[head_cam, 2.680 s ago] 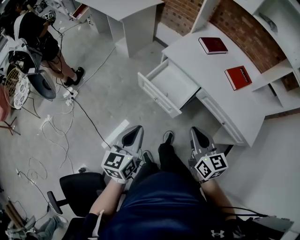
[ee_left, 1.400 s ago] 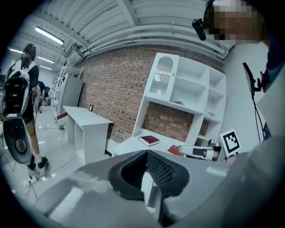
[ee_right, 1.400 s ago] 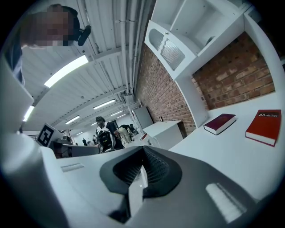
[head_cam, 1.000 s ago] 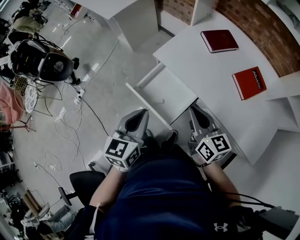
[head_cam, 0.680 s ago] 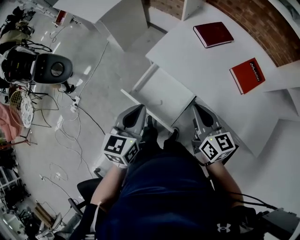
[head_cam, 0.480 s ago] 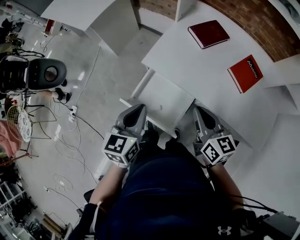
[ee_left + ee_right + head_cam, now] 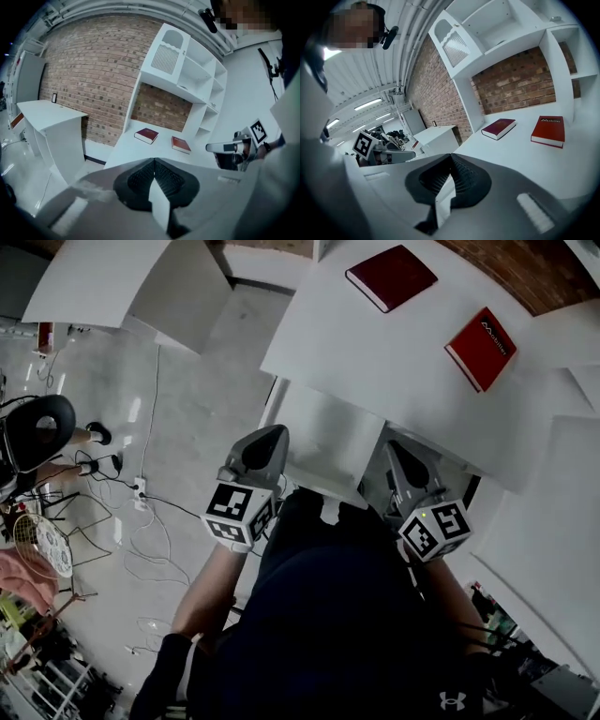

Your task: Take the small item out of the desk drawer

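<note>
- While I look down on it, the white tabletop (image 7: 375,357) fills the upper middle of the head view, its near edge facing me.
- Out from under that near edge the open drawer (image 7: 328,432) juts towards me. It lies ahead of and below both my hands, between them.
- A dark red book (image 7: 391,277) sits by the tabletop's far edge, a red book (image 7: 481,348) nearer its right edge.
- My left hand-held gripper (image 7: 153,160) has its jaws pressed together on nothing, beside the drawer's left front corner. My right hand-held gripper (image 7: 451,155) is likewise closed and empty, by the drawer's right side.
- I cannot make out the small item on the drawer's pale floor. I judge either hand about equally near, and the jaws must spread first.
</note>
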{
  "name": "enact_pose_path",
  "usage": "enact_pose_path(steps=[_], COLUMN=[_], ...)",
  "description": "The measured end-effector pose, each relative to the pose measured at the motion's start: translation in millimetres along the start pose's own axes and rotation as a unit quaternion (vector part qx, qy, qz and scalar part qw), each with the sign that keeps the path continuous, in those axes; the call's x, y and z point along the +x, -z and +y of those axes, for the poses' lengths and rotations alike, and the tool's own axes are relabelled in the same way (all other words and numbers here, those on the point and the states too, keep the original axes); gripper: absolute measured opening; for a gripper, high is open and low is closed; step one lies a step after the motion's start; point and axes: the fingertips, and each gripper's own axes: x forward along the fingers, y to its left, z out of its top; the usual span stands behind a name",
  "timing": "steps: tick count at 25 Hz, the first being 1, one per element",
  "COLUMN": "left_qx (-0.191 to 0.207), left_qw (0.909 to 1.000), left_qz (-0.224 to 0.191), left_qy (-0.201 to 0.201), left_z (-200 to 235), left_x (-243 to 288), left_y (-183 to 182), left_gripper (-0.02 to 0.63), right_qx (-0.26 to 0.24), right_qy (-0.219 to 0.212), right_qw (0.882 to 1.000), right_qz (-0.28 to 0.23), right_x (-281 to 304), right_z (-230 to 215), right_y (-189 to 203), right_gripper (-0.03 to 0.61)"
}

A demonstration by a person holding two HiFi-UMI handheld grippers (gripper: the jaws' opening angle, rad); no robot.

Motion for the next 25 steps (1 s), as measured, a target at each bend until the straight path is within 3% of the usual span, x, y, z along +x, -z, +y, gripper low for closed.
enact_pose_path(steps=[5,8,11,14,19,25], left_qx=[0.076,0.113,0.124,0.133,0.184,0.254], left_qw=[0.992,0.9802,0.9679,0.9497,0.9028,0.8149], left_qz=[0.092,0.153,0.208,0.267,0.367,0.493], left_qy=[0.041,0.054,0.068,0.095,0.127,0.17], left_z=[8,7,4,-1,3,13], left_x=[36,59,71,88,115,127], left_y=[42,70,100,131,187,268], left_gripper=[0.003,0.005,0.005,0.034,0.076,0.117], right_qx=[0.023,0.042,0.068,0.086,0.1,0.12], right_qy=[0.031,0.045,0.057,0.062,0.067,0.102], right_qw=[0.999,0.998,0.996,0.994,0.993,0.987], right_qz=[0.0,0.005,0.008,0.01,0.017,0.015], right_x=[-4,-9,-15,-18,-18,-33], right_z=[-6,-19,-31,-47,-71,-96], right_y=[11,24,38,44,45,50], right_gripper=[0.003,0.003,0.003,0.003,0.003,0.003])
